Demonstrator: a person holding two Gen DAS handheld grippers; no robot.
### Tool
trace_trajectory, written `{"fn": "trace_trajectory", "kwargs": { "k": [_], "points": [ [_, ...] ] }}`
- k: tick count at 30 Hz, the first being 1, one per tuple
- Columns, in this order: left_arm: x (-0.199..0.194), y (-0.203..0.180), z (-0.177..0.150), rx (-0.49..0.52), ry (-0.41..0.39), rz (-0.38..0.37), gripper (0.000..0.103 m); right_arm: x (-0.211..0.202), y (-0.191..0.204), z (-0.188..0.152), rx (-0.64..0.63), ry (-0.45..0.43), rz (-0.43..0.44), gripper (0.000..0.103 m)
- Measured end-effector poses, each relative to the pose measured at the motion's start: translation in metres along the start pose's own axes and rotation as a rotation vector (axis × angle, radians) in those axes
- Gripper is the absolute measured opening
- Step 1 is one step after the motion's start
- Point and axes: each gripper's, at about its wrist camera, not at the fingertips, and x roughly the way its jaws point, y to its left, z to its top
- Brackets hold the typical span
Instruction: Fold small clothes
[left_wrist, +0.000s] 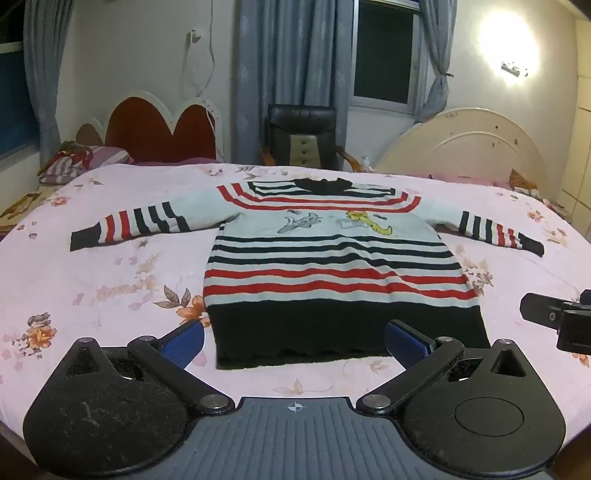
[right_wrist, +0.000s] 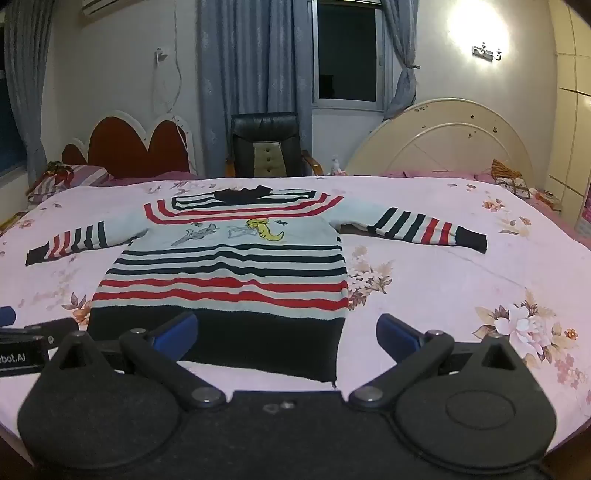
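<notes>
A small striped sweater (left_wrist: 325, 258) lies flat, front up, on the floral bedsheet (left_wrist: 110, 266), both sleeves spread sideways, its dark hem nearest me. It has red, dark and white stripes and cartoon prints on the chest. It also shows in the right wrist view (right_wrist: 229, 269). My left gripper (left_wrist: 295, 341) is open and empty, just short of the hem. My right gripper (right_wrist: 286, 334) is open and empty, over the hem's right part. The right gripper shows at the right edge of the left wrist view (left_wrist: 554, 317), the left gripper at the left edge of the right wrist view (right_wrist: 26, 343).
A black chair (left_wrist: 301, 136) stands behind the bed. A red headboard (left_wrist: 159, 129) is at the back left, a cream headboard (left_wrist: 469, 147) at the back right. A striped pillow (left_wrist: 81, 162) lies at the far left. Curtains and a window are behind.
</notes>
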Motion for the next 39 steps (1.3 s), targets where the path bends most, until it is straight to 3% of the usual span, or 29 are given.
{"fn": "trace_trajectory", "kwargs": {
  "k": [8, 39],
  "points": [
    [0.006, 0.001, 0.000, 0.013, 0.039, -0.005, 0.103, 0.001, 0.005, -0.002, -0.017, -0.011, -0.018, 0.102],
    [0.010, -0.002, -0.001, 0.027, 0.051, -0.006, 0.103, 0.003, 0.007, -0.005, -0.020, 0.000, -0.008, 0.102]
  ]
}}
